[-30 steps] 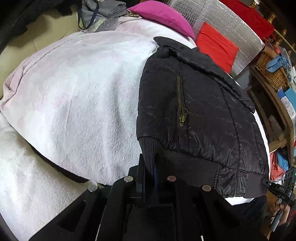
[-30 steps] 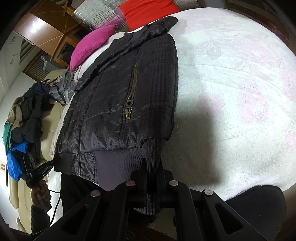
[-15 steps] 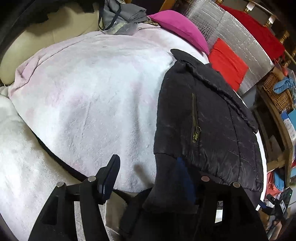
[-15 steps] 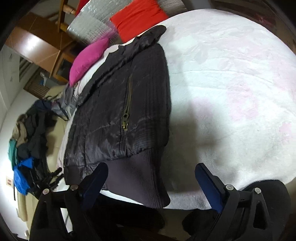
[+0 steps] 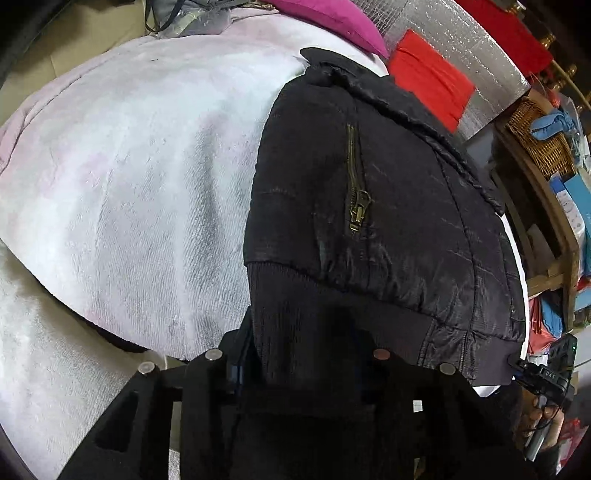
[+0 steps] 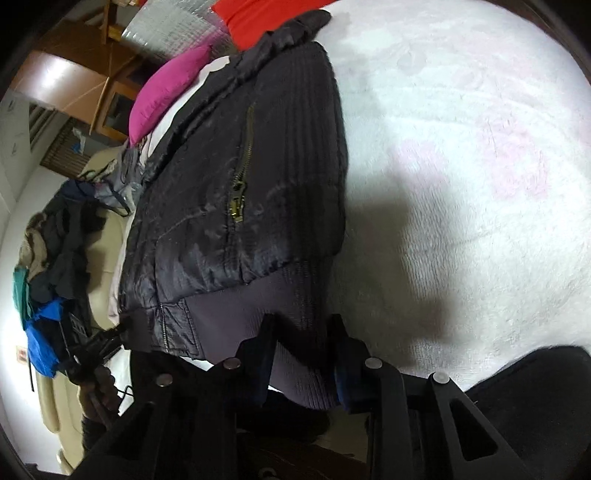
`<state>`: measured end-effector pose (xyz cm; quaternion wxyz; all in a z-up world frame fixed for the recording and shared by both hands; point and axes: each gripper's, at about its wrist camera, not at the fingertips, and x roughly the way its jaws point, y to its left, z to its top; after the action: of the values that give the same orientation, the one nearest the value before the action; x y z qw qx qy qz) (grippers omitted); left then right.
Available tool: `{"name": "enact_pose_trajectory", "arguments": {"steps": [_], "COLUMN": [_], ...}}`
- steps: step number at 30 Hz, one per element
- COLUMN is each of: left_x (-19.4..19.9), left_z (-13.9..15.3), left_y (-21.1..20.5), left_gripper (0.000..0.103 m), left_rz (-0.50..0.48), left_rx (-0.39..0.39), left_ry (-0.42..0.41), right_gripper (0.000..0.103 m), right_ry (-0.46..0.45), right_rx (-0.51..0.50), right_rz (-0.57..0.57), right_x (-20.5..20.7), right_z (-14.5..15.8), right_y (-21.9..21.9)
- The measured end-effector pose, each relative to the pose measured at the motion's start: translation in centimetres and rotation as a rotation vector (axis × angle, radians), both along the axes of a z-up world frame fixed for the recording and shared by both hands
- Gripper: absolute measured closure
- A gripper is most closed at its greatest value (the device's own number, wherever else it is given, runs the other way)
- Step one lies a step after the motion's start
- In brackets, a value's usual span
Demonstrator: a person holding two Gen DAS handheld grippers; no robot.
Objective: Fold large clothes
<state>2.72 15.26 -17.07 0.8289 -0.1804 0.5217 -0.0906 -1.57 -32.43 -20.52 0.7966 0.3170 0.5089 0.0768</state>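
Note:
A black quilted jacket (image 5: 388,206) with a brass pocket zipper lies folded lengthwise on a white fleece blanket (image 5: 140,177). It also shows in the right wrist view (image 6: 236,192). My left gripper (image 5: 295,354) is shut on the ribbed hem band at the jacket's near left corner. My right gripper (image 6: 303,347) has its jaws closed on the ribbed hem band (image 6: 291,310) at the near right corner. The fingertips are partly hidden by the knit fabric.
A magenta pillow (image 5: 332,18), a red cushion (image 5: 432,77) and silver foil padding lie beyond the jacket. A wicker basket (image 5: 535,136) and wooden shelves stand at the right. A pile of clothes (image 6: 48,240) sits on a beige sofa. The blanket (image 6: 461,166) spreads wide beside the jacket.
Half a second ago both grippers were open and off the hem. Now both have closed on the ribbed hem band again, at about the same corners as one second ago.

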Motion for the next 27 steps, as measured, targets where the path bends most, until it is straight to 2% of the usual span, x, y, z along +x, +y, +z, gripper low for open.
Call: {"name": "enact_pose_trajectory", "arguments": {"steps": [4, 9, 12, 18, 27], "left_x": [0.1, -0.1, -0.4, -1.7, -2.1], "left_z": [-0.1, -0.7, -0.4, 2.4, 2.3], "left_y": [0.1, 1.5, 2.0, 2.4, 2.7], "left_gripper": [0.075, 0.091, 0.094, 0.095, 0.095], "left_rz": [-0.006, 0.007, 0.009, 0.01, 0.02], "left_rx": [-0.013, -0.064, -0.073, -0.079, -0.059], "left_ry": [0.004, 0.002, -0.004, -0.073, -0.082], "right_gripper": [0.071, 0.073, 0.094, 0.094, 0.094], "right_ry": [-0.003, -0.003, -0.009, -0.053, -0.061], "right_rx": [0.001, 0.001, 0.005, 0.051, 0.075], "right_rz": [0.016, 0.014, 0.024, 0.025, 0.031], "right_x": [0.1, 0.2, 0.0, -0.7, -0.9], "right_z": [0.0, -0.3, -0.1, 1.4, 1.4], "right_y": [0.1, 0.2, 0.3, -0.3, -0.7]}}
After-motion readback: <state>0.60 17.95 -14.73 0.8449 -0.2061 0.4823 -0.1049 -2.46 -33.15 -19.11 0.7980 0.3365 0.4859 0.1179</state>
